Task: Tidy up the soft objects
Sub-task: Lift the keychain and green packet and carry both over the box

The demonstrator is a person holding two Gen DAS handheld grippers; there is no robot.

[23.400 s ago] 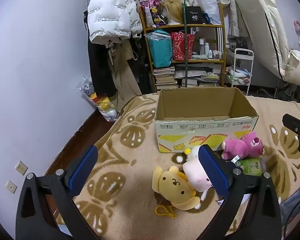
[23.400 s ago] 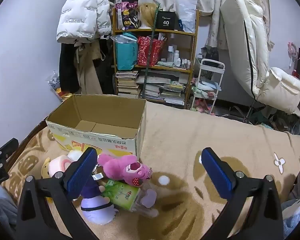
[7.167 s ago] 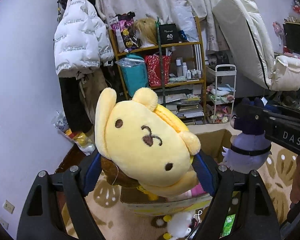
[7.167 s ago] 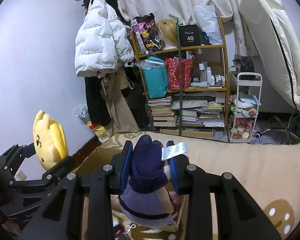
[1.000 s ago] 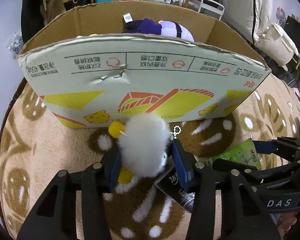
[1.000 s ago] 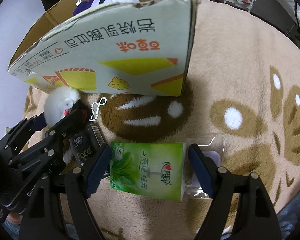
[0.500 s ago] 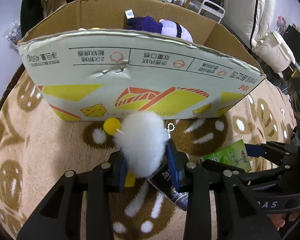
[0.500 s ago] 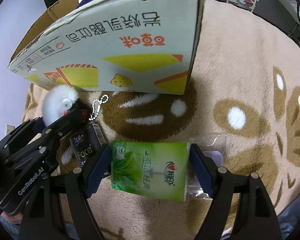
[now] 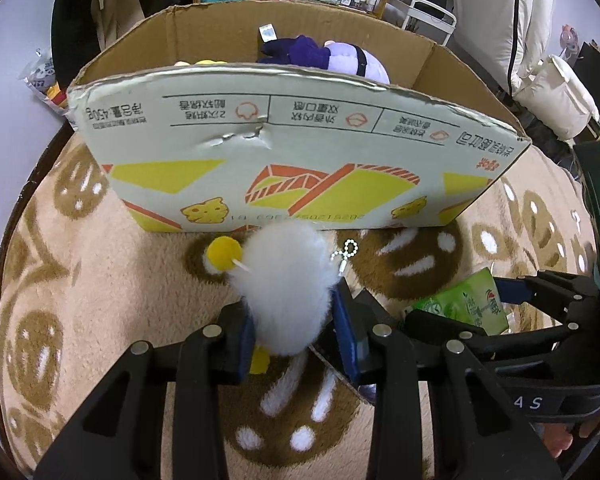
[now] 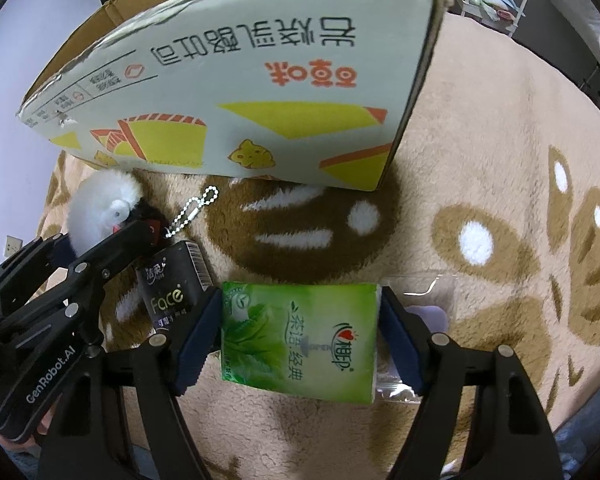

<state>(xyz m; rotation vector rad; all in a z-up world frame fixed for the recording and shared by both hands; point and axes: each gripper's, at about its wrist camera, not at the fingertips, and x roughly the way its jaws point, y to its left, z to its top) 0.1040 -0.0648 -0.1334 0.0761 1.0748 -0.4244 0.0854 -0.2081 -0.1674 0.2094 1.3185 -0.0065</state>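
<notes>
White plush [image 9: 286, 288]: fluffy, round, yellow pom-pom at side; sitting just in front of cardboard box [image 9: 292, 152] on blanket.
L gripper [image 9: 296, 332]: squeezing the plush, tilting steeply down.
Green tissue pack [image 10: 300, 336]: lying flat on blanket.
R gripper [image 10: 300, 338]: closing round pack, pads touching both ends.

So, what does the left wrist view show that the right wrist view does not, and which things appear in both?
Only the left wrist view shows the purple plush toy lying inside the box, and the toy's yellow ball.

Only the right wrist view shows the black tissue pack and the clear plastic wrapper.

Both show the cardboard box, the white fluffy toy clamped in the left gripper, and the green tissue pack between the closing right gripper fingers.
</notes>
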